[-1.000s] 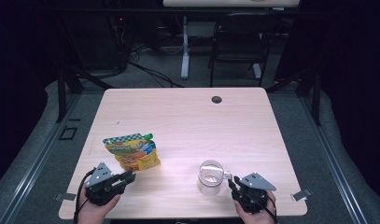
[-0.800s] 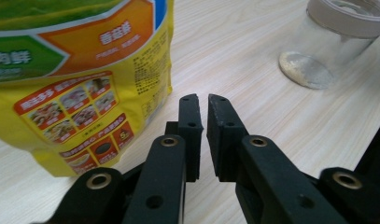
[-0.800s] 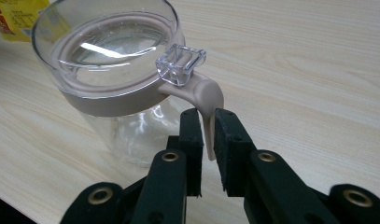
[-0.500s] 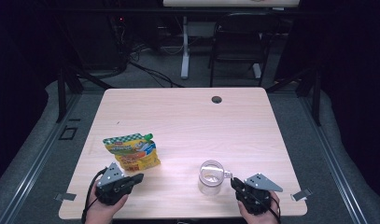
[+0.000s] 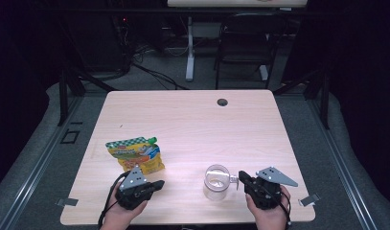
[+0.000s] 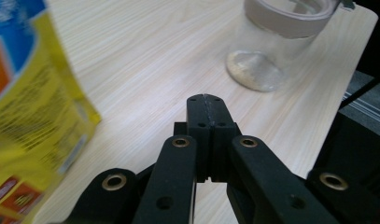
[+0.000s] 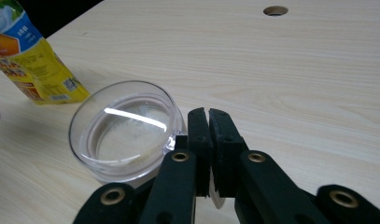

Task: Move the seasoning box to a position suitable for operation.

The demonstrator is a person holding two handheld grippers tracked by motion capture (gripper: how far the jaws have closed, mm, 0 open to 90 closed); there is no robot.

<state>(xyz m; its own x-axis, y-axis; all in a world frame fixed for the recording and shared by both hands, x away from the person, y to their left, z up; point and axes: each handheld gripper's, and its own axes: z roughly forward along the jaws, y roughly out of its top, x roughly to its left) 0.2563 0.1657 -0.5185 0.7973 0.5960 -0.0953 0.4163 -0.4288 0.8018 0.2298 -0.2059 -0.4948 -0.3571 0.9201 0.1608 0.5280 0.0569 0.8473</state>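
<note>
A yellow snack pouch [image 5: 135,154] with a green cap lies flat on the wooden table [image 5: 192,124]. The pouch [image 6: 33,116] fills the left of the left gripper view. My left gripper [image 5: 158,184] lies just below the pouch, pointing right; its jaws [image 6: 206,100] are shut, with nothing between them. A clear glass jar [image 5: 216,181] stands open-topped right of centre. My right gripper [image 5: 241,177] is at the jar's right side. Its jaws [image 7: 207,114] have just been closing beside the jar's rim [image 7: 127,130] and are pressed nearly together. A pale sliver shows low in the slit; I cannot tell what it is.
A round cable hole [image 5: 223,102] sits near the table's far edge. Beyond the table stand a dark chair [image 5: 245,48] and a white desk leg [image 5: 189,48] with cables on the floor. The near table edge runs just below both hands.
The left gripper has slid right along the near edge, away from the pouch's corner, and its jaws have closed. The right gripper's jaws have closed beside the jar. Jar and pouch have not moved.
</note>
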